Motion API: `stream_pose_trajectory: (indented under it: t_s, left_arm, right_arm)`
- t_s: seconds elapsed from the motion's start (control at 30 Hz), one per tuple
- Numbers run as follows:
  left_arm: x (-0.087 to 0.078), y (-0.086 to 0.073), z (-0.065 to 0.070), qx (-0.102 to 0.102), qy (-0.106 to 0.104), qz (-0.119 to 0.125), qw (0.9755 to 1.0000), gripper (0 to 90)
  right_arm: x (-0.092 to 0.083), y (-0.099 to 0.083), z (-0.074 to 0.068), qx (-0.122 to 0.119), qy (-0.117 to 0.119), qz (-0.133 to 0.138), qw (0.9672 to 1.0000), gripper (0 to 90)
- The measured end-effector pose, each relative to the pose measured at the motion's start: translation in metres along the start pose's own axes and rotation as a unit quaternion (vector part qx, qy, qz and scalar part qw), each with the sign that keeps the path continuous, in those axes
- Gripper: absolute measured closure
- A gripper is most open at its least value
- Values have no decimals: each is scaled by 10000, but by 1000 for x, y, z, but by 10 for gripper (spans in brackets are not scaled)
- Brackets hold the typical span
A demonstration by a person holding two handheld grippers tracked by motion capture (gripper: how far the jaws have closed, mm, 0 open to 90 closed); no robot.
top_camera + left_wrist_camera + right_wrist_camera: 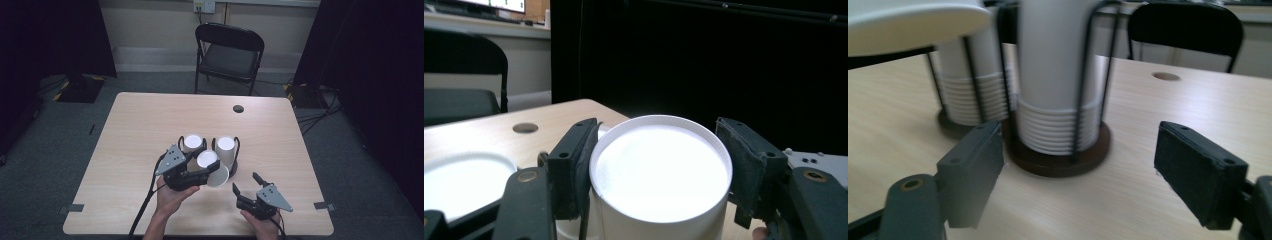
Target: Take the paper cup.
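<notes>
Padded black fingers of left gripper around smooth white paper cup; right gripper fingers apart, empty.

This looks like a lab or test room set up for recording, not a home. A plain light wooden desk stands alone on grey carpet floor, with black curtains hanging on both sides and cables lying on the floor. Behind it there is one black folding metal chair, a bare pale wall with a white power socket, and strips of tape mark the desk corners.
</notes>
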State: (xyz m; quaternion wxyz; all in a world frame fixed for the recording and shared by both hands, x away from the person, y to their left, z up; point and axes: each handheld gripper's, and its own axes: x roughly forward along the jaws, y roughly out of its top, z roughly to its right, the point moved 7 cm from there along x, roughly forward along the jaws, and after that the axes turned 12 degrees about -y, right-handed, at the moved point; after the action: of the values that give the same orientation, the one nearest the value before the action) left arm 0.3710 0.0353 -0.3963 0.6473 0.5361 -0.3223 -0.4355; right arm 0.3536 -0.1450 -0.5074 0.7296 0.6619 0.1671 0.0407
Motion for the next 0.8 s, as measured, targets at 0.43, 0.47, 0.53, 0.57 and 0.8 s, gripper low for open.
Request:
stream_pose_trajectory:
  t_s: [0.43, 0.47, 0.53, 0.57, 0.8]
  left_arm:
    - [-17, -26, -23, -1015, -285, 71, 9944, 354]
    - [-17, -26, -23, -1015, -285, 71, 9944, 354]
    - [-20, -28, -25, -1133, -328, 120, 9929, 354]
    - [-21, -28, -25, -1230, -417, 171, 9914, 354]
    - [-22, -32, -27, -1621, -537, 335, 9847, 354]
  right_arm:
    - [-7, 2, -51, -451, 1083, 412, 9922, 411]
    - [-7, 2, -51, -451, 1083, 412, 9922, 411]
    - [-7, 4, -56, -539, 1177, 516, 9902, 443]
    - [-7, 4, -56, -539, 1177, 516, 9902, 443]
    - [-3, 7, -62, -615, 1247, 804, 9870, 465]
